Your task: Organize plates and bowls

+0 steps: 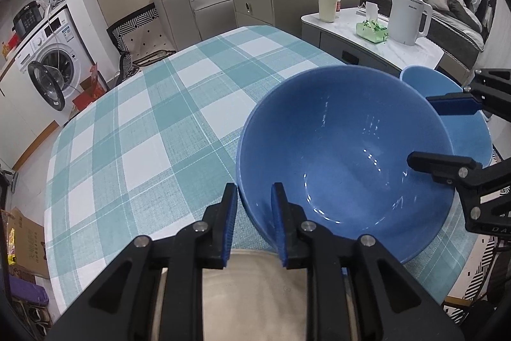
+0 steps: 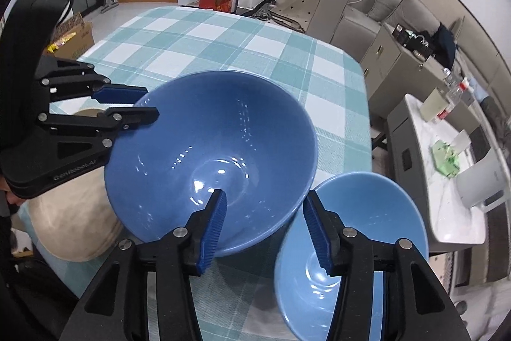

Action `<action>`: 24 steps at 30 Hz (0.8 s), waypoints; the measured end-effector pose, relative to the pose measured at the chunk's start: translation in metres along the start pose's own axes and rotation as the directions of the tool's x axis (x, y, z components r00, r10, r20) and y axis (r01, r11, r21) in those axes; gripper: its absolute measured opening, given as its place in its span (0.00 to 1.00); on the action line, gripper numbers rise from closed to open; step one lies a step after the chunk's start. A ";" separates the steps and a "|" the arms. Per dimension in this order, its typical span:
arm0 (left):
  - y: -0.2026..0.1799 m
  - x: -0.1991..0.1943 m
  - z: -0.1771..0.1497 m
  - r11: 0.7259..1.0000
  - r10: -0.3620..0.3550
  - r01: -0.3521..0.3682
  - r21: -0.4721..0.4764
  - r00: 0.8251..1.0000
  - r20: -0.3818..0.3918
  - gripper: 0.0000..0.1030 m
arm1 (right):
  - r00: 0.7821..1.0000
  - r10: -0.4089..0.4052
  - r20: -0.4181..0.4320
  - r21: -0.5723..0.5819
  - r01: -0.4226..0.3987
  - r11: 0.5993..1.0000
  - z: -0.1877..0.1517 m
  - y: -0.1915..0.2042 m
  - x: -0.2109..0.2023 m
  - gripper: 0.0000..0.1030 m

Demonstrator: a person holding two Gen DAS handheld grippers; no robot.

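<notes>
A large dark blue bowl is tilted above the checked tablecloth. My left gripper straddles its near rim, one finger inside and one outside, and seems closed on it; it also shows in the right wrist view. My right gripper straddles the opposite rim with a wide gap, open; it also shows in the left wrist view. A smaller light blue bowl sits beside and partly under the big bowl.
A beige rounded object lies at the table's near edge under my left gripper. A white side table holds a kettle, a cup and a green tissue pack. A sofa and a washing machine stand beyond.
</notes>
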State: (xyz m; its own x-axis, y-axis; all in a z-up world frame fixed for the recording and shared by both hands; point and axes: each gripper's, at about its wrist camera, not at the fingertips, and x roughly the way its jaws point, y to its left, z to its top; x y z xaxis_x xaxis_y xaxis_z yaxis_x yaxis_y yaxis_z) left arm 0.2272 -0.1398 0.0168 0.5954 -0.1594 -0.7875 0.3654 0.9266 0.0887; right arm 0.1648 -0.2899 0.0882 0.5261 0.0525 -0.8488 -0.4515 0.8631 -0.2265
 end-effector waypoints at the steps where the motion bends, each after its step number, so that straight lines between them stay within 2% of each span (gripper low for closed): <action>1: 0.000 -0.001 0.000 1.000 0.003 -0.003 0.001 1.000 0.004 0.27 | 1.000 -0.008 0.007 -0.010 0.008 1.000 0.000 0.001 -0.001 0.57; 2: 0.000 -0.002 0.001 1.000 0.006 -0.006 0.002 1.000 0.010 0.36 | 1.000 -0.011 0.016 -0.019 0.011 1.000 0.000 0.001 -0.002 0.62; 4: 0.000 -0.007 0.001 1.000 0.013 -0.013 0.003 0.999 0.033 0.48 | 1.000 -0.010 0.030 -0.034 0.011 0.999 -0.001 0.003 -0.006 0.67; 6: 0.001 -0.010 0.002 1.000 0.016 -0.016 0.001 0.999 0.051 0.48 | 0.999 -0.017 0.044 -0.044 0.019 0.999 -0.001 0.003 -0.008 0.73; 12: 0.000 -0.023 0.003 0.999 -0.051 0.051 0.007 0.995 0.087 0.50 | 0.995 -0.032 0.097 -0.013 0.034 0.999 -0.004 -0.004 -0.016 0.83; 15: -0.005 -0.027 0.005 0.998 -0.068 0.067 0.011 0.993 0.092 0.58 | 0.991 -0.029 0.132 0.049 0.022 0.999 -0.006 -0.015 -0.024 0.90; 16: -0.007 -0.029 0.005 0.997 -0.071 0.071 0.011 0.993 0.096 0.68 | 0.989 -0.029 0.144 0.073 0.018 0.997 -0.007 -0.019 -0.028 0.93; 17: -0.008 -0.031 0.006 0.997 -0.074 0.073 0.011 0.992 0.107 0.84 | 0.986 -0.032 0.163 0.100 0.016 0.995 -0.009 -0.024 -0.032 0.95; 19: -0.012 -0.037 0.007 0.997 -0.075 0.074 0.012 0.987 0.140 0.95 | 0.982 -0.035 0.188 0.141 0.008 0.990 -0.012 -0.032 -0.042 0.97; 24: -0.017 -0.046 0.012 0.993 -0.119 0.118 0.015 0.979 0.164 0.96 | 0.972 -0.027 0.235 0.224 -0.027 0.974 -0.022 -0.046 -0.060 0.99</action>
State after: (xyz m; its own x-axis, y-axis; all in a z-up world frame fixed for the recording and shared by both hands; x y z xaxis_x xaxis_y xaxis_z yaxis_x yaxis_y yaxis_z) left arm 0.2024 -0.1529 0.0589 0.6567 -0.3219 -0.6820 0.4436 0.8962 0.0041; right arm 0.1378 -0.3439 0.1391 0.6928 0.1454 -0.7063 -0.2923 0.9520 -0.0908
